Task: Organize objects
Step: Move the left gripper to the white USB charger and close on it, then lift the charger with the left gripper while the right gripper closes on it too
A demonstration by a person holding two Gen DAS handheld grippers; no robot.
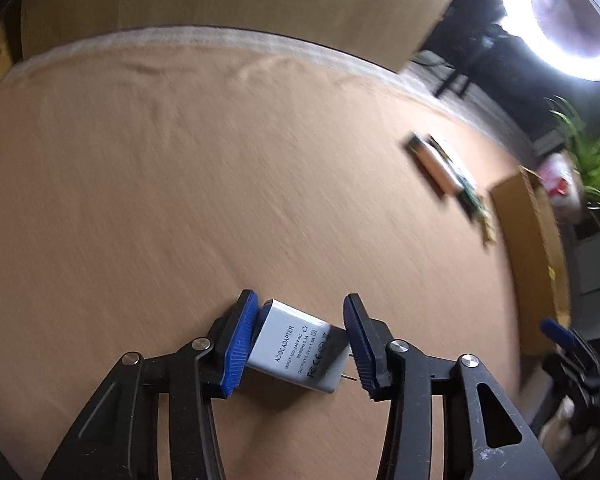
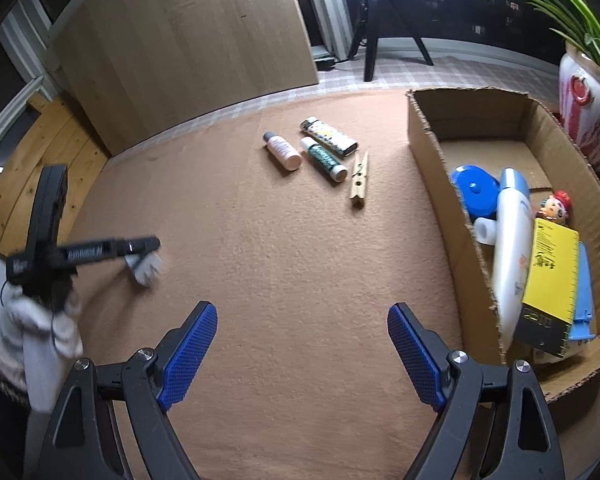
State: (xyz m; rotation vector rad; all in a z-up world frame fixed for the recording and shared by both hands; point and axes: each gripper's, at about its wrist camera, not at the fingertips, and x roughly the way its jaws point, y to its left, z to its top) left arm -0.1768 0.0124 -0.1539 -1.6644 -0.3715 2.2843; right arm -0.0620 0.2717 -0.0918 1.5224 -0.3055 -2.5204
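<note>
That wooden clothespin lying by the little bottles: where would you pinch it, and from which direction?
Probably across the two long flat sides of the wooden clothespin, near its middle, coming straight down from above. It lies flat on the mat, and its length gives parallel faces for the pads. The green-labelled bottle lies close to its upper end, so gripping lower down keeps the fingers clear. The right gripper hangs open nearby.

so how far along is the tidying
Done: the cardboard box already holds several items, including a blue lid and a white tube. In hand: the left tool has a white power adapter between its pads. Left: two small bottles, a lighter and a clothespin on the mat.
</note>
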